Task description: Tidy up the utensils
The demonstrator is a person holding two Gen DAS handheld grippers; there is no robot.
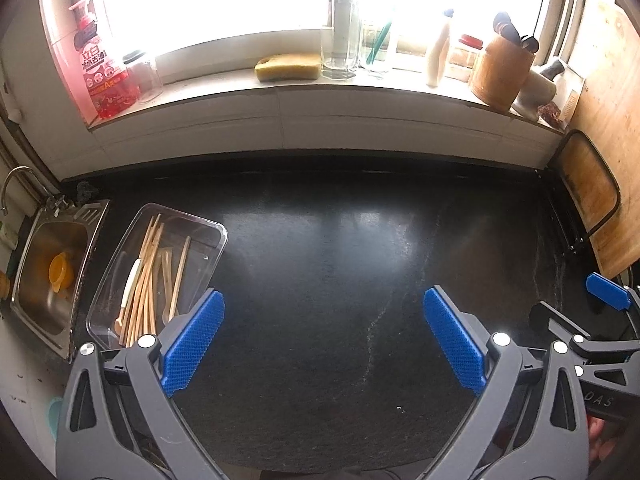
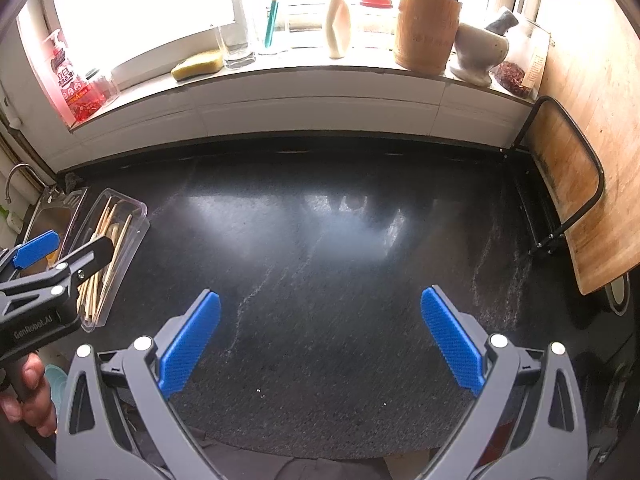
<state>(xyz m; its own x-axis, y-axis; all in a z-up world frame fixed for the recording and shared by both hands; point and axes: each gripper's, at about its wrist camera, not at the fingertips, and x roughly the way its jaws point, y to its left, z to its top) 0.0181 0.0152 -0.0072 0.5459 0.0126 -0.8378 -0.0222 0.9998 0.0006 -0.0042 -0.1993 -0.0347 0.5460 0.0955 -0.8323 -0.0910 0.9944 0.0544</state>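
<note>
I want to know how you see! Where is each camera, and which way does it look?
Left wrist: on the left gripper, facing the black stone counter and window; the right gripper shows beside it.
Right wrist: on the right gripper, facing likewise; the left gripper and holding hand show.
Both share the clear plastic tray of wooden chopsticks.

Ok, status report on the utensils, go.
Left gripper open, empty. Right gripper open, empty. Chopsticks in clear tray beside sink. Countertop unobstructed.
</note>
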